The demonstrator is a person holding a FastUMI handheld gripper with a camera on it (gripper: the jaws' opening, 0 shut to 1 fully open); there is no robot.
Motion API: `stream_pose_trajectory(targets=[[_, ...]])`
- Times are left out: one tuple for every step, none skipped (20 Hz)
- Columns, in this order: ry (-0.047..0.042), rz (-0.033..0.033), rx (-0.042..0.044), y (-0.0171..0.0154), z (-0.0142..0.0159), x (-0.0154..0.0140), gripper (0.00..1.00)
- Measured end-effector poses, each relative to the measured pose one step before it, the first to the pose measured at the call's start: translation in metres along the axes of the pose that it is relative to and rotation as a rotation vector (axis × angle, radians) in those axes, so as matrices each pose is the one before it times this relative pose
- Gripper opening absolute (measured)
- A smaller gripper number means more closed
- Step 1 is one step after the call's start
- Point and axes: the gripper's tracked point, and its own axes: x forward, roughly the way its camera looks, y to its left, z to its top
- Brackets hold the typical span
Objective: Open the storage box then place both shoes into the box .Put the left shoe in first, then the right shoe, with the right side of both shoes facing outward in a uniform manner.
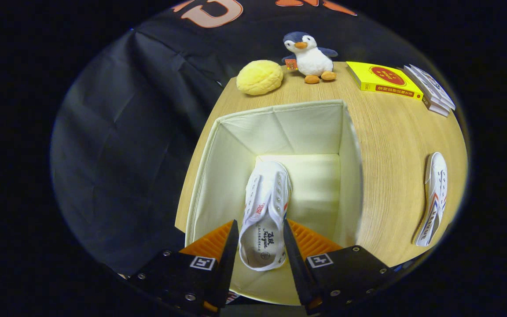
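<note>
one shoe [266, 211] in gripper [260, 246] grip

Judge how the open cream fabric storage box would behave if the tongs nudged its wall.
The cream fabric storage box likely flexes; its walls show creases. Probably light, so it may slide on the smooth wooden table. The tongs grip the white canvas shoe inside.

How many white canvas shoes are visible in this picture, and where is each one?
2. One white canvas shoe is between the gripper fingers, inside the open cream fabric storage box. The other white shoe lies on the wooden table, to the right of the box.
</note>
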Motion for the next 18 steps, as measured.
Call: stream_pose_trajectory(targets=[[-0.01878,0.02551,0.00923,-0.00365,0.00338,-0.01170,0.65],[-0.02254,0.02225,0.00769,-0.00402,0.00589,-0.01267,0.66],[-0.02943,0.01323,0.00433,-0.00648,0.00686,-0.01351,0.69],[-0.03293,0.00248,0.00181,-0.00984,0.00808,-0.01257,0.70],[-0.03005,-0.00740,-0.00016,-0.01271,0.00500,-0.01153,0.74],[-0.02945,-0.01096,0.00003,-0.01371,0.00588,-0.01130,0.75],[-0.02728,-0.01579,-0.00074,-0.01584,0.00386,-0.00933,0.77],[-0.02483,-0.02027,-0.00124,-0.01711,0.00256,-0.00804,0.78],[-0.01825,-0.02898,0.00107,-0.01937,0.00177,-0.00664,0.79],[-0.01410,-0.03560,0.00233,-0.02186,-0.00076,-0.00481,0.80],[-0.00621,-0.04531,-0.00222,-0.02486,-0.00324,-0.00182,0.82],[-0.00190,-0.05319,0.00580,-0.02609,-0.00464,-0.00096,0.82],[0.00312,-0.04550,0.00813,-0.02335,-0.00631,0.00245,0.83],[0.01699,-0.03967,0.01754,-0.02174,-0.00904,0.00242,0.83],[0.01787,-0.02248,0.01900,-0.01678,-0.00789,0.00375,0.81],[0.01202,-0.02276,0.01596,-0.01685,-0.00659,0.00375,0.79],[0.00992,-0.02449,0.01080,-0.01577,-0.00531,0.00183,0.75],[0.00595,-0.02994,-0.00117,-0.01580,-0.00488,0.00448,0.74]])
